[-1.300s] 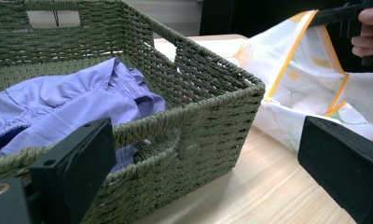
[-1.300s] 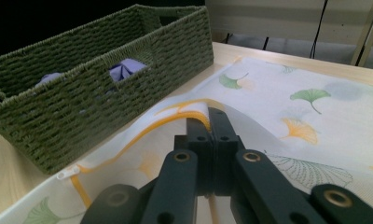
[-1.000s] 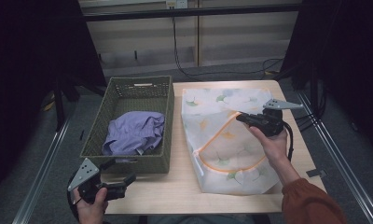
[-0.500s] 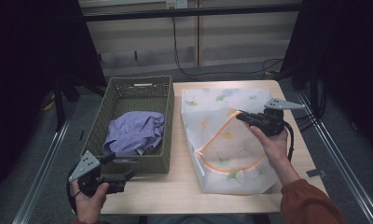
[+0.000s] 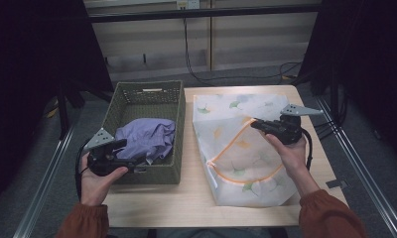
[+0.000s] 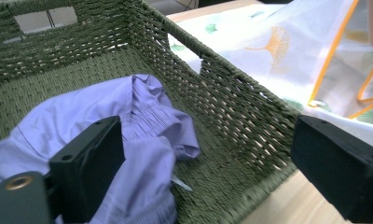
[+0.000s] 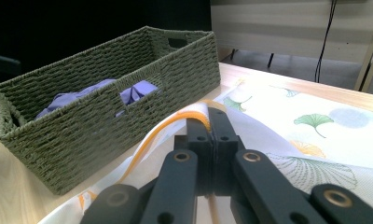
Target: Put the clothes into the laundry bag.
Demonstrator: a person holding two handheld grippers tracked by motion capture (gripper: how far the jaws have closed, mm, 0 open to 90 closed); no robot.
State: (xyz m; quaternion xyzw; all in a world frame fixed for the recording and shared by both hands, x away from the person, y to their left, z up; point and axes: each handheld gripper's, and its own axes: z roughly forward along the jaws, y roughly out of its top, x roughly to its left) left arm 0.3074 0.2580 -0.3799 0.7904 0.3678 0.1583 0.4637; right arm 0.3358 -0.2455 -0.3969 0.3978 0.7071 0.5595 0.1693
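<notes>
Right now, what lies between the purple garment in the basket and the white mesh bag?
In the high view, the green wicker basket's right wall and a bare strip of wooden table separate the purple garment from the mesh bag.

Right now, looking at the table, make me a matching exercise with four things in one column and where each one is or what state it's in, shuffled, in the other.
Column one:
1. purple garment
2. woven basket
3. right claw
4. left claw

Column two:
A. shut on the orange-trimmed edge of the mesh bag
B. open over the near end of the basket
C. crumpled inside the basket
D. standing on the table beside the mesh bag

Pairs: 1-C, 2-D, 3-A, 4-B
</notes>
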